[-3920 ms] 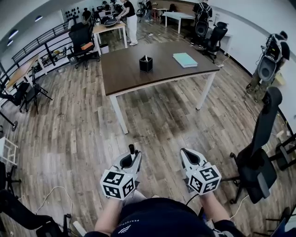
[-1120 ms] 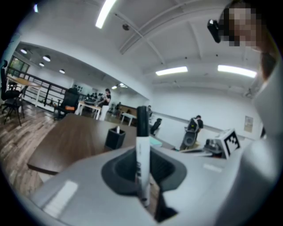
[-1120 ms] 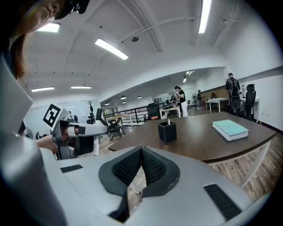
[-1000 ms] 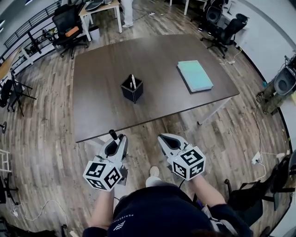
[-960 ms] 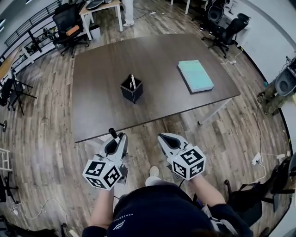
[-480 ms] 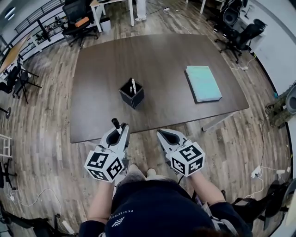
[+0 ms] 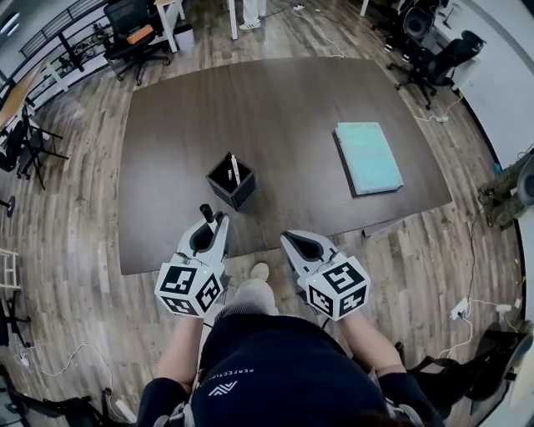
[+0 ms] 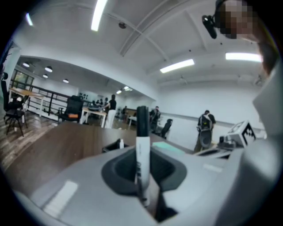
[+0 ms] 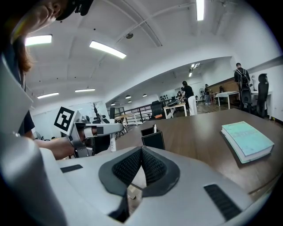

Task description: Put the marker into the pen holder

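My left gripper (image 7: 210,223) is shut on a white marker with a black cap (image 7: 206,213), which stands upright between the jaws (image 8: 142,150). It hovers over the near edge of the brown table (image 7: 284,108), just short of the black square pen holder (image 7: 230,180). The holder has one white pen in it and shows small beyond the marker in the left gripper view (image 8: 116,146). My right gripper (image 7: 294,245) is shut with nothing in it, its ribbed pads meeting (image 9: 140,167). In the right gripper view the holder (image 9: 152,138) stands ahead and the left gripper (image 9: 95,130) shows at left.
A pale green book (image 7: 368,157) lies on the table's right side (image 9: 246,140). Office chairs (image 7: 435,52) stand beyond the far right corner, another chair and desk (image 7: 138,21) at the far left. People stand in the background. Wooden floor surrounds the table.
I have walked up to the table; it and the pen holder have drawn much closer. Both grippers now reach the table's near edge, the left still holding the marker.
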Tool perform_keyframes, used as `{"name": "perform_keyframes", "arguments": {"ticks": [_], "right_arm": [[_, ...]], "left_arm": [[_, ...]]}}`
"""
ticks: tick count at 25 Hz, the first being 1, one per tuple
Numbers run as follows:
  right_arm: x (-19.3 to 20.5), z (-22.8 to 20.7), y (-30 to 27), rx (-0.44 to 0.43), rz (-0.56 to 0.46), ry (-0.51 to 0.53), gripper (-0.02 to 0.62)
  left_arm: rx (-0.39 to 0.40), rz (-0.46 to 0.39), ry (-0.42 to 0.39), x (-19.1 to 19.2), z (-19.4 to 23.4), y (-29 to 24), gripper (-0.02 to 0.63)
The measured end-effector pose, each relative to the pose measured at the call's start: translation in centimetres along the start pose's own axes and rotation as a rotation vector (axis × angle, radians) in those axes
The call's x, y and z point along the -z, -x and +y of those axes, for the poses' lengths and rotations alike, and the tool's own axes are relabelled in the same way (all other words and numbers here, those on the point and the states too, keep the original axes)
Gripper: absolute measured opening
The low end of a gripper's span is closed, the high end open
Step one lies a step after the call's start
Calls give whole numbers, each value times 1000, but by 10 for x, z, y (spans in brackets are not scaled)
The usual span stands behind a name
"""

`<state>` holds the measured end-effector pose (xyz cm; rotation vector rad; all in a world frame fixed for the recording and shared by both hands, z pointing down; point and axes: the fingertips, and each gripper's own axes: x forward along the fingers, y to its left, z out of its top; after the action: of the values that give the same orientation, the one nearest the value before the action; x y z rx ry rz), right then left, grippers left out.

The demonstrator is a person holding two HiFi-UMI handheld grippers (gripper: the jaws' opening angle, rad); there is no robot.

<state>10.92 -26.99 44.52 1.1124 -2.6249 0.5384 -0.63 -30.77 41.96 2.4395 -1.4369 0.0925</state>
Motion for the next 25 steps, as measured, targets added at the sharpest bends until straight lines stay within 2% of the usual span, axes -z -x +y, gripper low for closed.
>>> {"name": "perform_keyframes", "arguments": {"ticks": [6, 15, 20, 23, 25], "right_arm": [[-11, -25, -25, 26, 20, -18, 3], [-31, -43, -70, 19, 28, -19, 2], [-38, -54, -92, 30, 38, -35, 3], [-38, -61, -99, 24, 48, -37, 2], [-33, -64, -103, 8, 70, -38, 2]], "left_arm": [[5, -43, 10, -25, 30, -41, 40], [32, -118, 3, -59, 60, -89, 40], [68, -86, -34, -57, 67, -108, 41], [66, -59, -68, -54, 67, -118, 41], [61, -36, -63, -47, 67, -123, 41]]}}
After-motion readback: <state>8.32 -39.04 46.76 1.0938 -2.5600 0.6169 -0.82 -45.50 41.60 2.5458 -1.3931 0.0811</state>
